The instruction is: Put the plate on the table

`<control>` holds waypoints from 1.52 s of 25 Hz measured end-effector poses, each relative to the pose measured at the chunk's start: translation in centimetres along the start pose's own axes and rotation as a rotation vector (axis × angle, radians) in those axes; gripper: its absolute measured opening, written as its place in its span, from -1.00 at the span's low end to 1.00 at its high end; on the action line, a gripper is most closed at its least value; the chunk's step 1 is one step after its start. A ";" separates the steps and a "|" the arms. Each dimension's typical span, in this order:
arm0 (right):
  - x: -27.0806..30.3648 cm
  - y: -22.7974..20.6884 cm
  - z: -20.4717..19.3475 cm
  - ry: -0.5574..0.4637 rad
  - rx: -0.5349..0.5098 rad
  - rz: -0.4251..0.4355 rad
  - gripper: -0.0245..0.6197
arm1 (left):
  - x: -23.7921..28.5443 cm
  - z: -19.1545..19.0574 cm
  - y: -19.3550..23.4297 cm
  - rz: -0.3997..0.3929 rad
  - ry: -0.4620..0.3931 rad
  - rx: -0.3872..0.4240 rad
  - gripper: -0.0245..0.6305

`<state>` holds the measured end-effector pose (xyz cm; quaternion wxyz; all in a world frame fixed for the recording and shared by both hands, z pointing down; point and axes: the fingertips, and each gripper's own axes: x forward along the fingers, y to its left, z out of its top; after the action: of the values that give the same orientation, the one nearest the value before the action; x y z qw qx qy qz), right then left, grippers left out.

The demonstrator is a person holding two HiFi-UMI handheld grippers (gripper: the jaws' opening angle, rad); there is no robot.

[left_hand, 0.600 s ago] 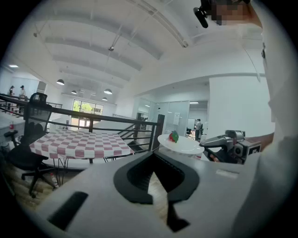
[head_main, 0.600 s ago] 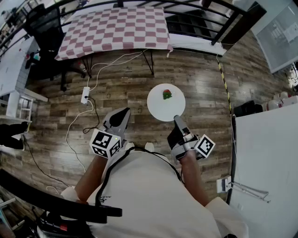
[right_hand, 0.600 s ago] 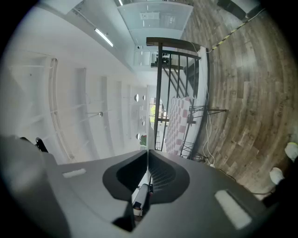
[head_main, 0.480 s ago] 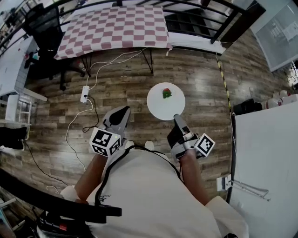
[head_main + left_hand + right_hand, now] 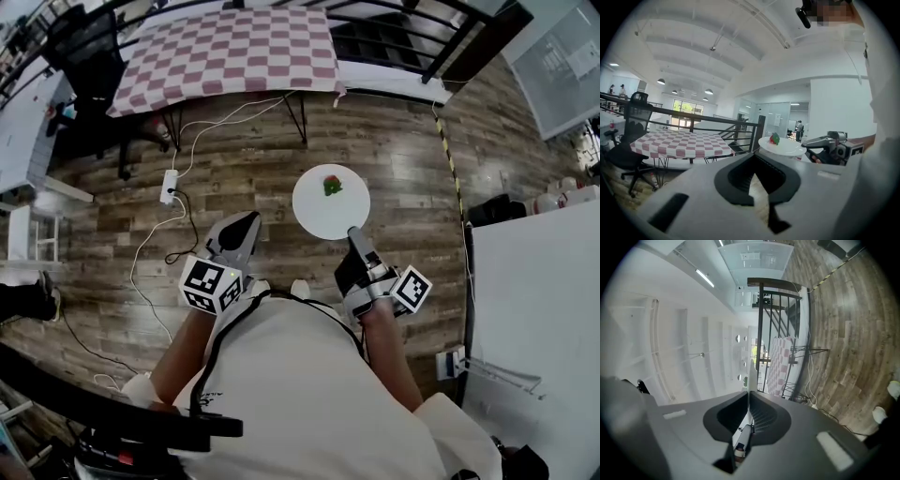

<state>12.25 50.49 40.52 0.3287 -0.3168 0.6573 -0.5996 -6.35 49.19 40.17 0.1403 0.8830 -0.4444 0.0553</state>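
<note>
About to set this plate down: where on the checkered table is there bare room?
The whole checkered tabletop shows bare, so anywhere works; its near edge lies closest to the plate in the right hand-held gripper. Tight spots: the black chair off its left end, the railing behind and to its right.

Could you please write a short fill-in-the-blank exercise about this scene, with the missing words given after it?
1. The right gripper is shut on the rim of the white ____.
2. On the plate lies one small thing, red and ____.
3. The table ahead wears a pink and white ____ cloth.
4. The left gripper holds ____.
Missing words: plate; green; checked; nothing.
</note>
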 end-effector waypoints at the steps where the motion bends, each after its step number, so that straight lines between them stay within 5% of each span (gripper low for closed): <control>1: 0.0 0.0 0.0 -0.002 0.001 -0.001 -0.86 | -0.1 0.0 0.0 0.000 0.000 -0.001 -0.90; 38: 2.0 0.0 -8.2 -0.118 -0.033 -0.033 -0.85 | -8.1 -2.7 8.2 -0.047 0.024 -0.026 -0.90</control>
<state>4.49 53.62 40.95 0.3516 -0.3678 0.6413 -0.5743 -17.69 51.54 42.60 0.1582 0.8907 -0.4224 0.0568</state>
